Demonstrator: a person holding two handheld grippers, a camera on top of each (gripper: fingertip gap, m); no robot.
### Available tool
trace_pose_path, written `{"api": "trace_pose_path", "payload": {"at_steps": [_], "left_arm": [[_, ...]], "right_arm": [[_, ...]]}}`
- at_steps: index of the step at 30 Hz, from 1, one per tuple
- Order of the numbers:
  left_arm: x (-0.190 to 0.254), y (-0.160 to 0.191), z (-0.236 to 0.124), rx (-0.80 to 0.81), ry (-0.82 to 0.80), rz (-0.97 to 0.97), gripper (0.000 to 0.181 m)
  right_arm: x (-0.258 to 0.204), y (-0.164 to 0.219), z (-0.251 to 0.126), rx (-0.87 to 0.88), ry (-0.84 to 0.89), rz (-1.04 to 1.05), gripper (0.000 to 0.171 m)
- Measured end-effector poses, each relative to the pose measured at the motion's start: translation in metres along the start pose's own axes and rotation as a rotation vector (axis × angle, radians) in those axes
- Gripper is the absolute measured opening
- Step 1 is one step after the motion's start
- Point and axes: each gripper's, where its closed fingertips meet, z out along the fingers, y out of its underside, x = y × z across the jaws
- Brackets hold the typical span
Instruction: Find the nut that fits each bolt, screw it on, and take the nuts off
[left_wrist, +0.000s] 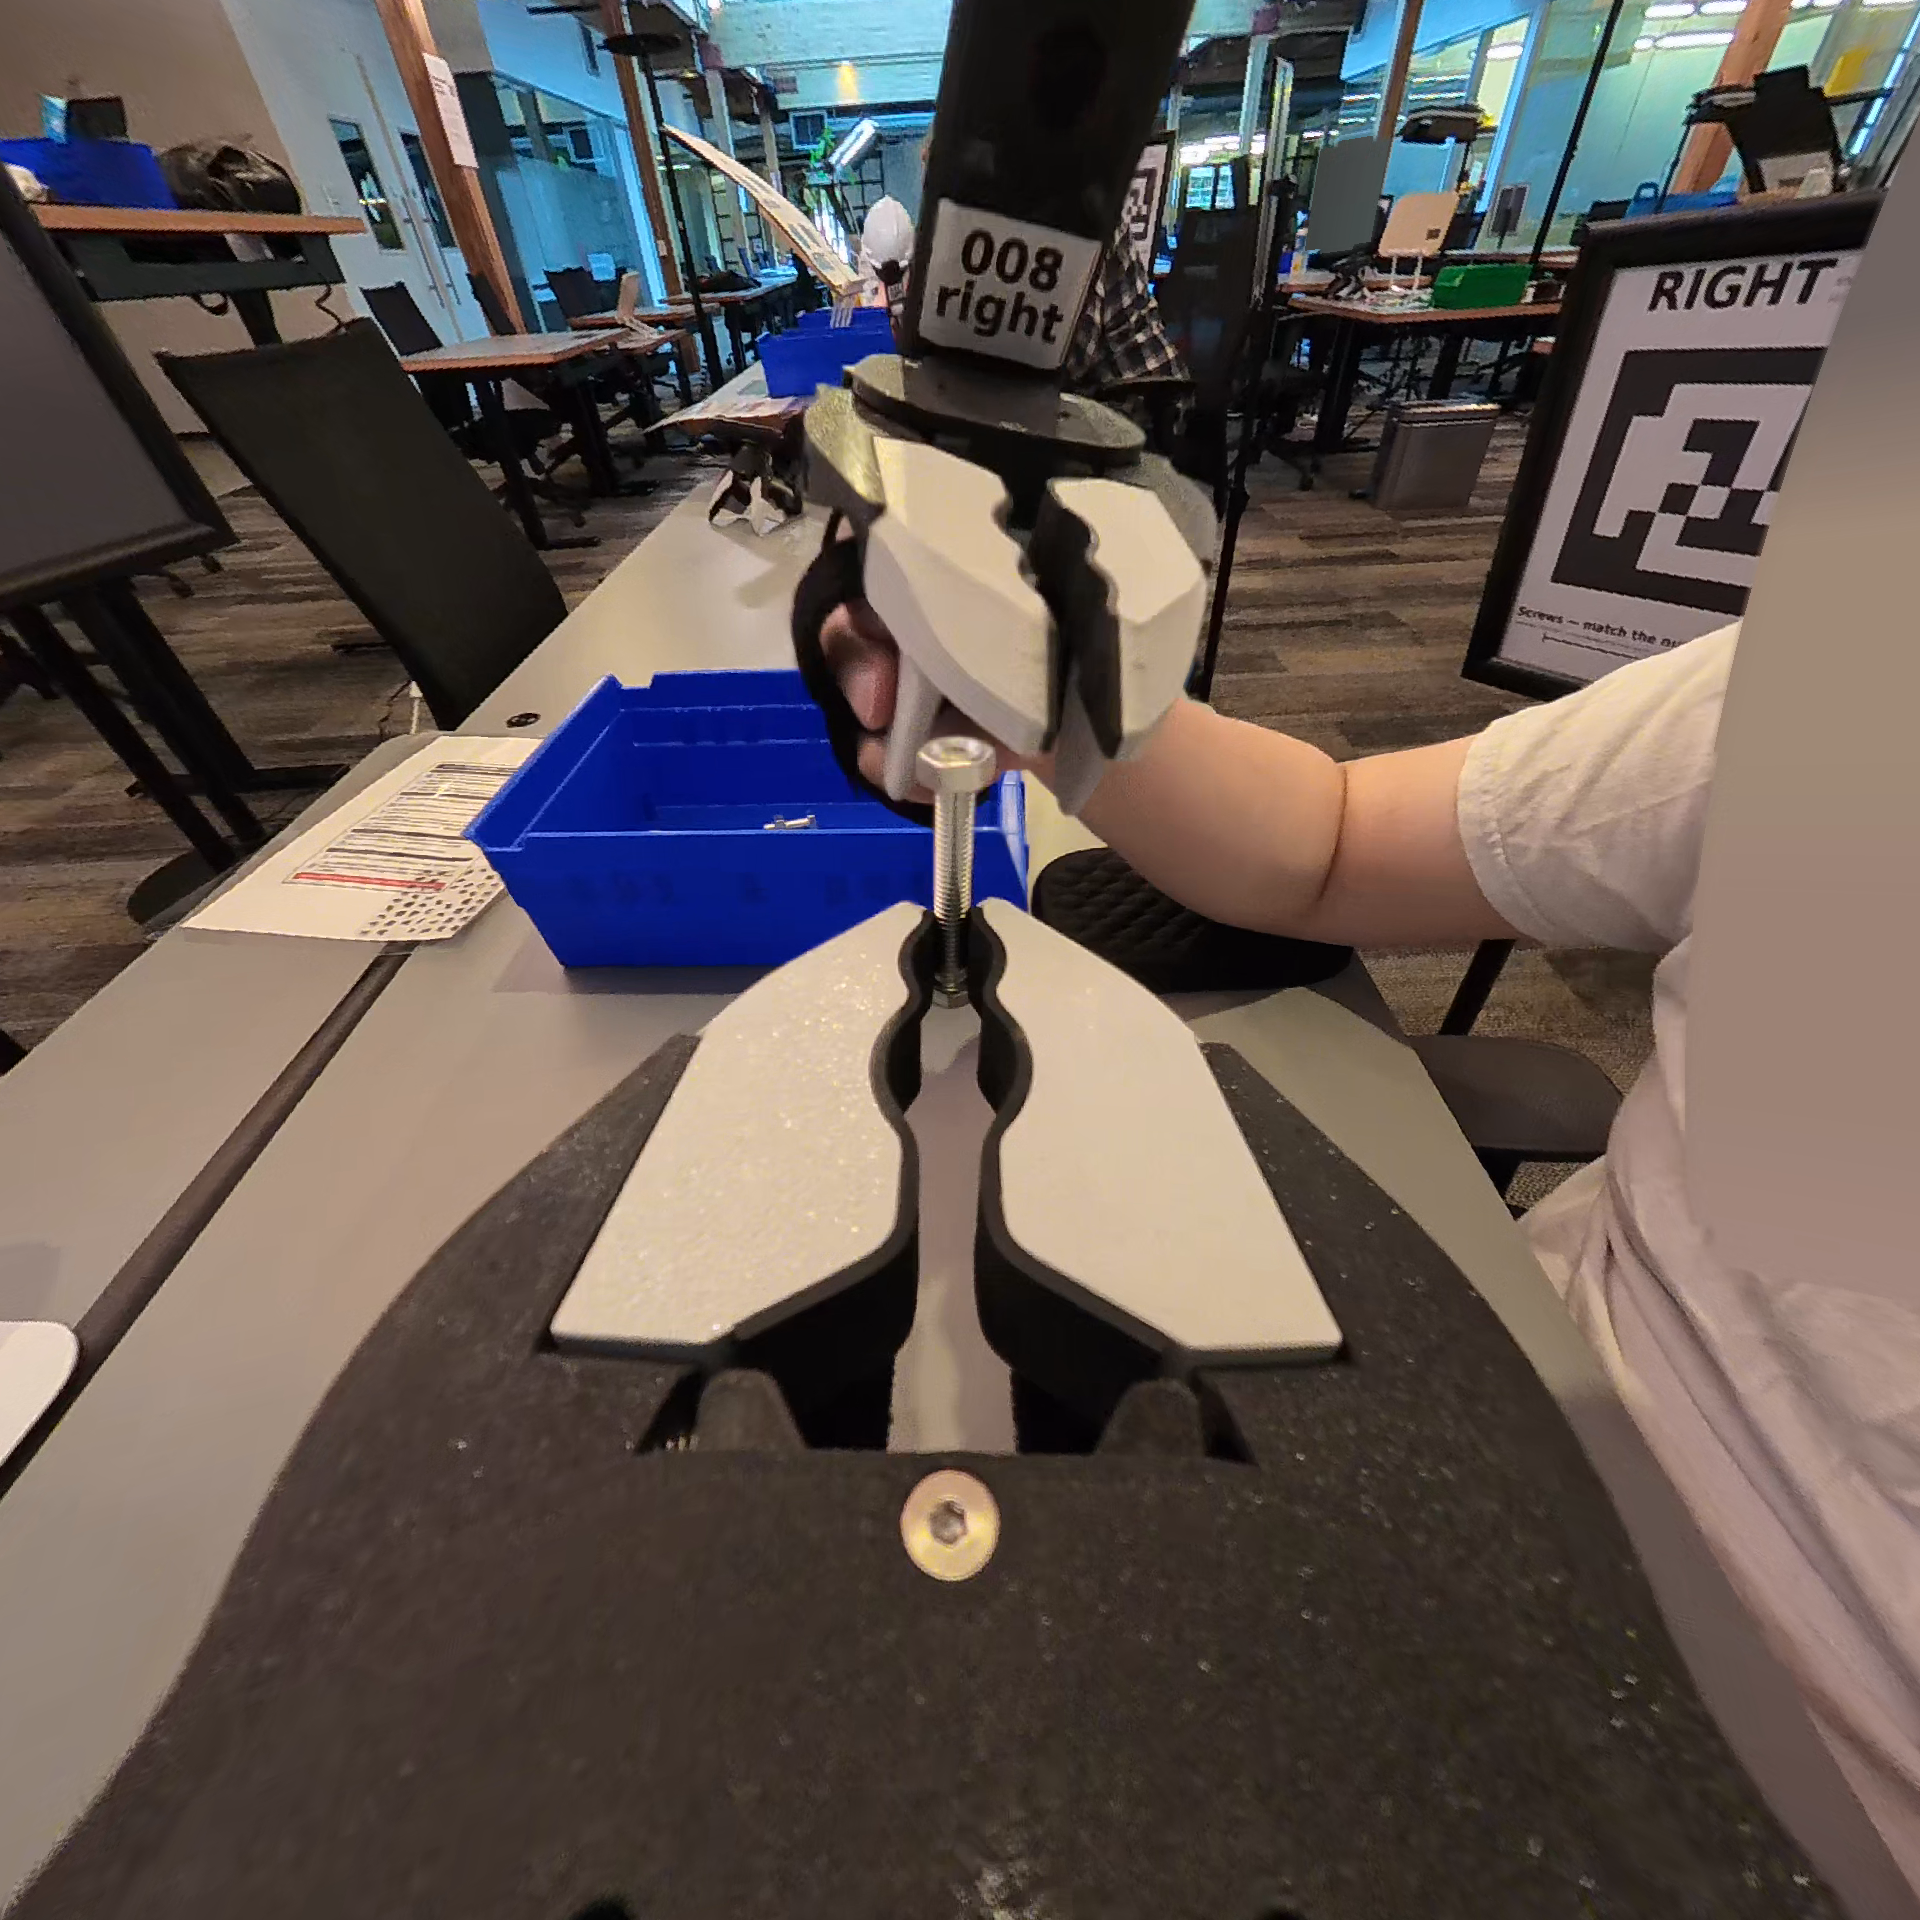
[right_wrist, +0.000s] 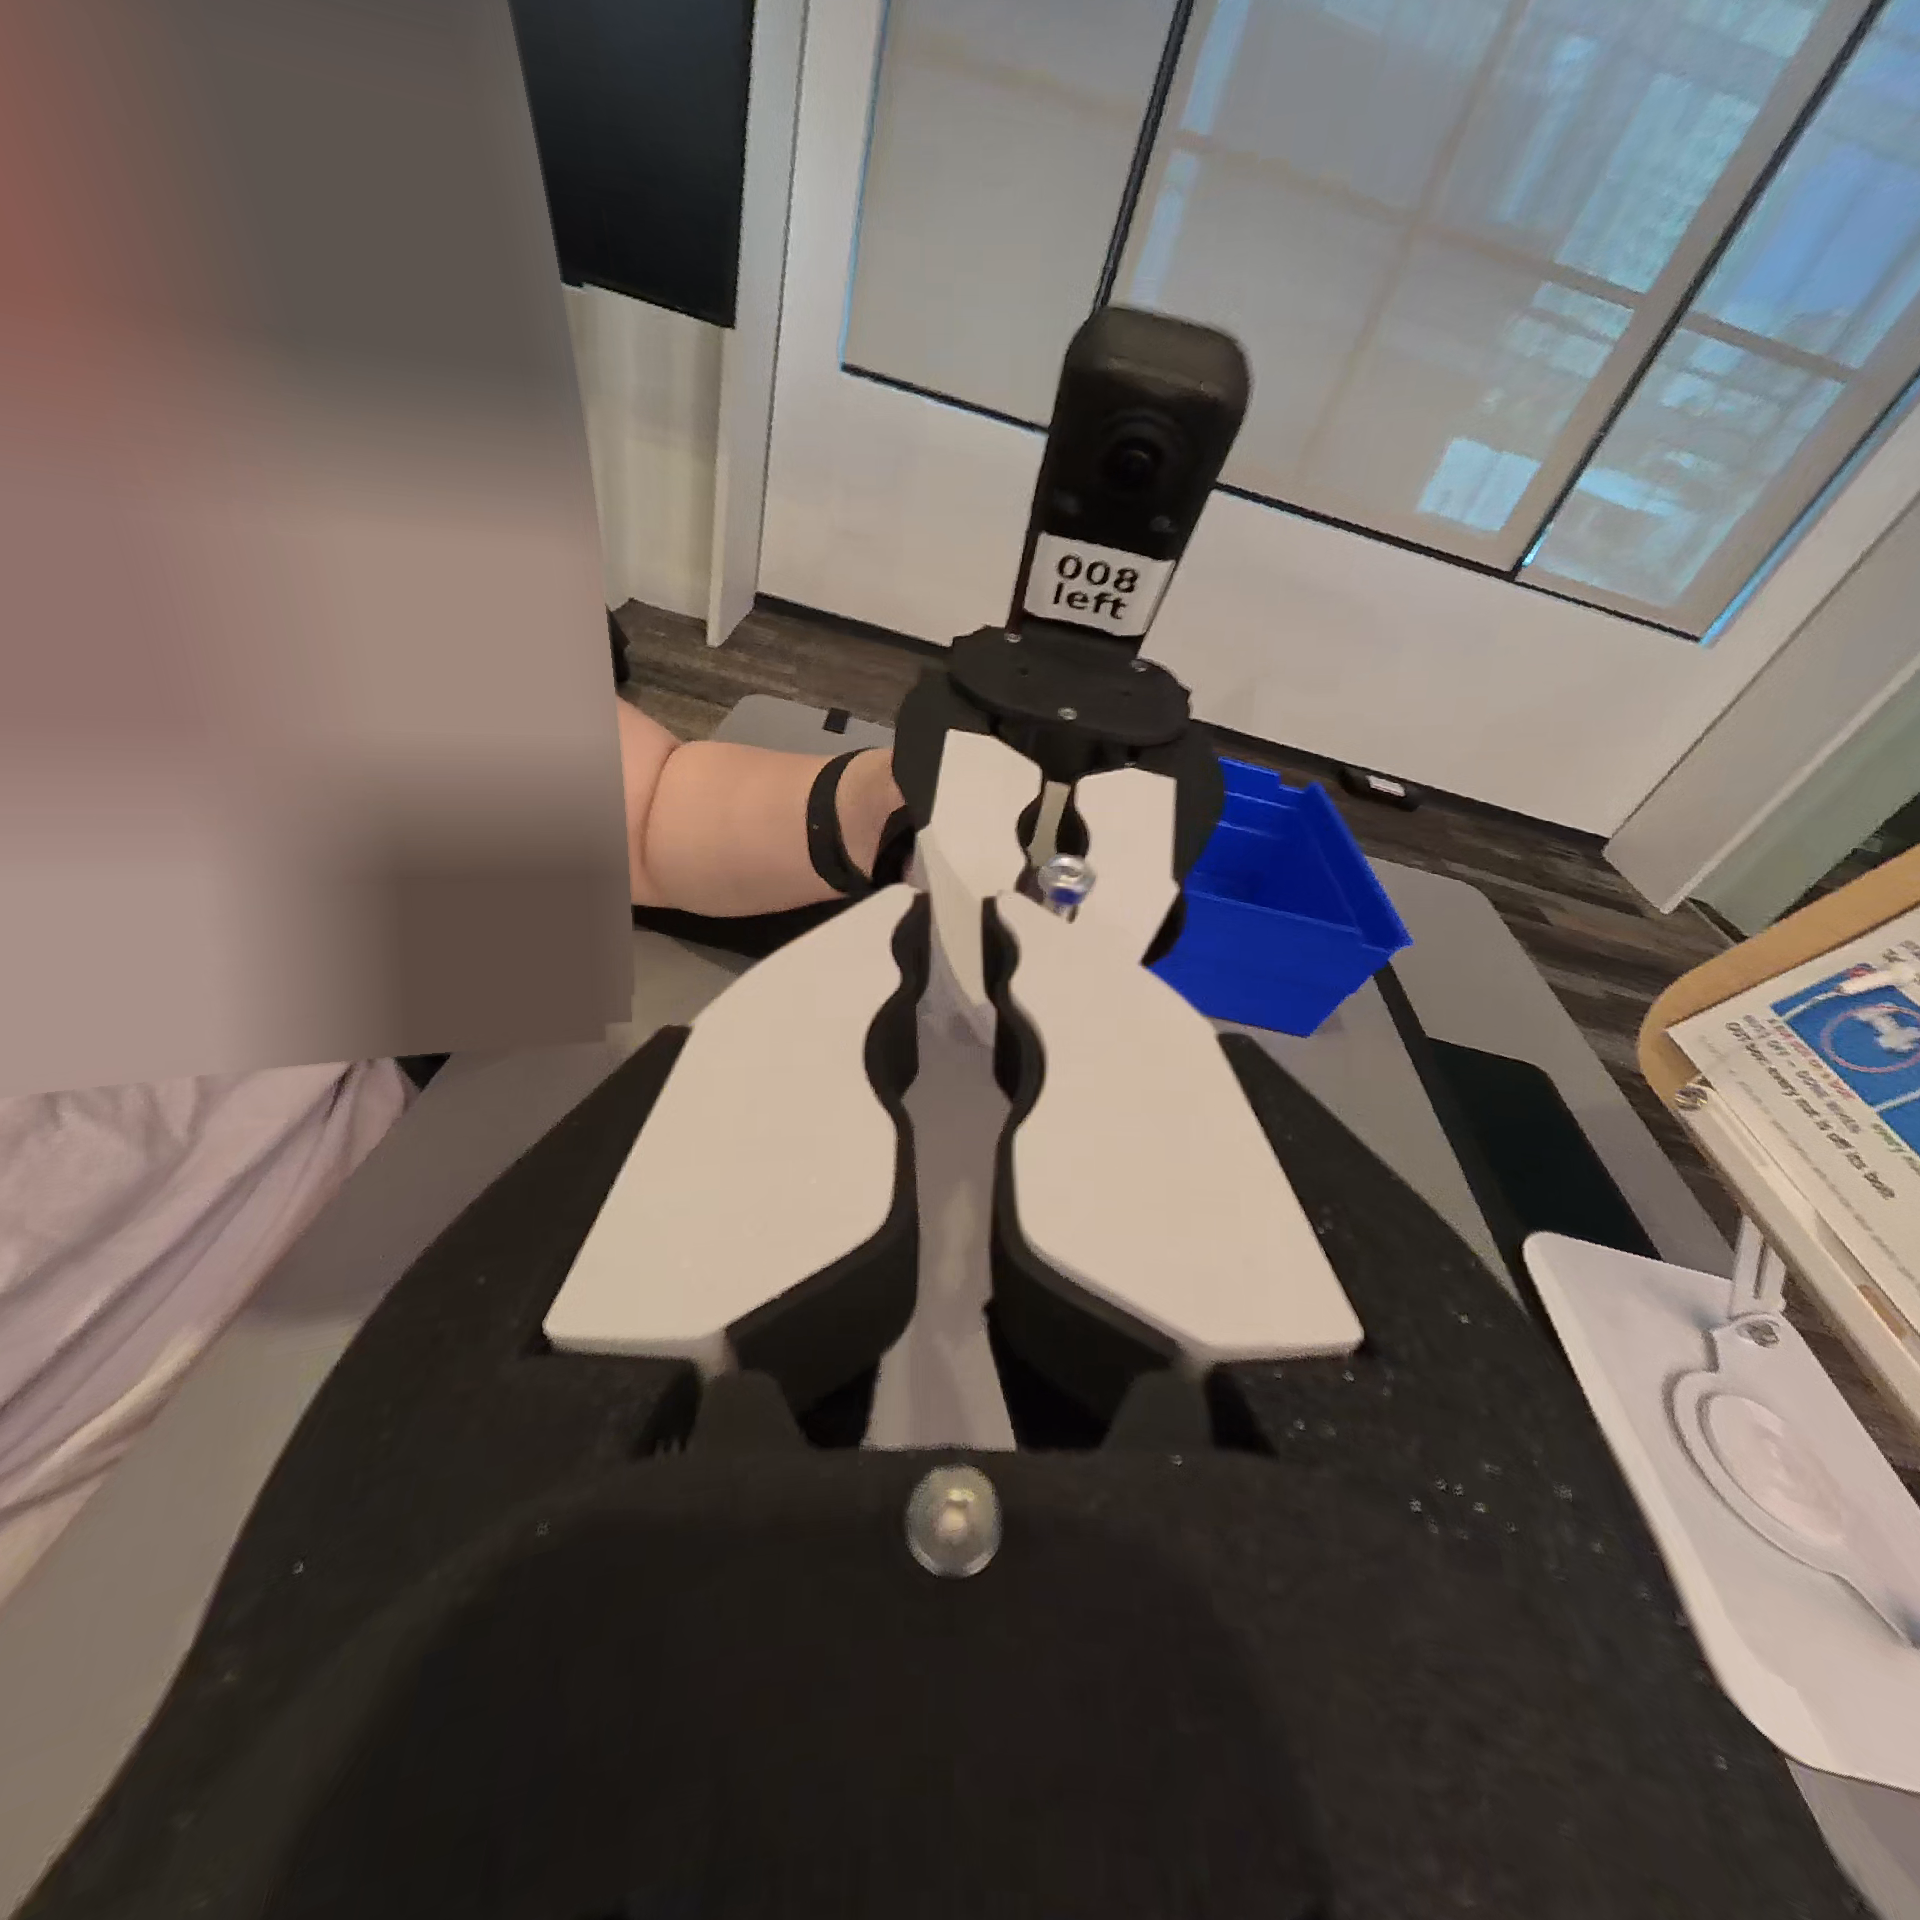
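Left gripper (left_wrist: 951, 940) clenched on upright bolt (left_wrist: 953, 831), nut (left_wrist: 951, 1000) below; right gripper (right_wrist: 956, 920) closed empty; unscrewing judged next

Bolt (left_wrist: 952, 852) upright between the left gripper's (left_wrist: 951, 920) fingertips, nut (left_wrist: 949, 992) at its lower end. Right gripper (left_wrist: 1049, 717) just above and behind. Bin (left_wrist: 623, 831) on table (left_wrist: 208, 1143) behind, paper sheet (left_wrist: 384, 852) left of it.

The grey surface (left_wrist: 260, 1091) carries a blue bin (left_wrist: 727, 862), a printed sheet (left_wrist: 384, 852) beside it, and a black pad (left_wrist: 1164, 925).
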Motion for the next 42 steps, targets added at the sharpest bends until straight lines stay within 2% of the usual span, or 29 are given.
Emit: {"api": "trace_pose_path", "payload": {"at_steps": [4, 6, 8, 10, 12, 15, 19, 20, 21, 22, 24, 26, 31, 32, 33, 35, 39, 42], "left_arm": [[0.005, 0.002, 0.004, -0.008, 0.024, 0.003, 0.004], [0.004, 0.002, 0.005, -0.012, 0.007, 0.011, 0.004], [0.000, 0.001, 0.002, -0.008, -0.005, 0.004, 0.004], [-0.006, 0.000, -0.002, 0.007, -0.022, -0.018, 0.004], [-0.005, 0.000, -0.003, 0.014, -0.001, -0.037, 0.004], [0.000, 0.002, 0.002, 0.003, 0.015, -0.020, 0.004], [-0.005, 0.001, 0.001, 0.013, -0.008, -0.029, 0.004], [-0.008, 0.000, -0.002, 0.022, -0.019, -0.036, 0.004], [-0.012, -0.002, -0.004, 0.033, -0.034, -0.048, 0.004], [-0.014, -0.003, -0.006, 0.042, -0.036, -0.059, 0.004], [-0.010, -0.002, -0.006, 0.038, -0.007, -0.065, 0.004], [-0.002, -0.002, -0.002, 0.041, 0.033, -0.055, 0.004], [-0.010, 0.003, -0.001, 0.020, -0.011, -0.055, 0.004], [-0.013, 0.002, -0.003, 0.029, -0.020, -0.068, 0.004], [-0.017, 0.000, -0.006, 0.046, -0.032, -0.082, 0.004], [-0.017, -0.002, -0.008, 0.057, -0.018, -0.098, 0.004], [-0.007, 0.001, -0.002, 0.035, 0.016, -0.074, 0.004], [-0.007, 0.002, 0.001, 0.030, 0.008, -0.068, 0.004]], "right_arm": [[0.013, -0.001, 0.004, 0.035, 0.076, 0.026, 0.035], [0.007, 0.004, 0.009, 0.010, 0.033, 0.027, 0.036], [0.007, 0.006, 0.006, -0.017, 0.045, -0.005, 0.031], [0.000, 0.004, 0.001, -0.013, 0.002, -0.027, 0.000], [0.009, -0.001, -0.001, 0.028, 0.043, 0.014, 0.010], [0.018, -0.001, 0.003, 0.064, 0.088, 0.054, 0.040], [0.008, 0.005, 0.009, 0.029, 0.021, 0.058, 0.041], [0.007, 0.006, 0.007, 0.010, 0.016, 0.050, 0.032], [0.000, 0.006, 0.003, 0.007, -0.032, 0.036, 0.007], [0.000, 0.001, 0.000, 0.030, -0.036, 0.038, 0.004], [0.013, -0.002, -0.003, 0.053, 0.043, 0.055, 0.011], [0.020, 0.000, 0.001, 0.063, 0.083, 0.079, 0.032], [0.013, 0.004, 0.010, 0.039, 0.053, 0.070, 0.042], [0.010, 0.004, 0.007, 0.025, 0.030, 0.065, 0.028], [0.001, 0.002, 0.003, 0.030, -0.032, 0.065, 0.003], [0.007, -0.009, -0.003, 0.092, -0.002, 0.097, 0.009], [0.027, -0.003, 0.002, 0.100, 0.123, 0.118, 0.044], [0.018, 0.005, 0.012, 0.063, 0.055, 0.142, 0.045]]}}
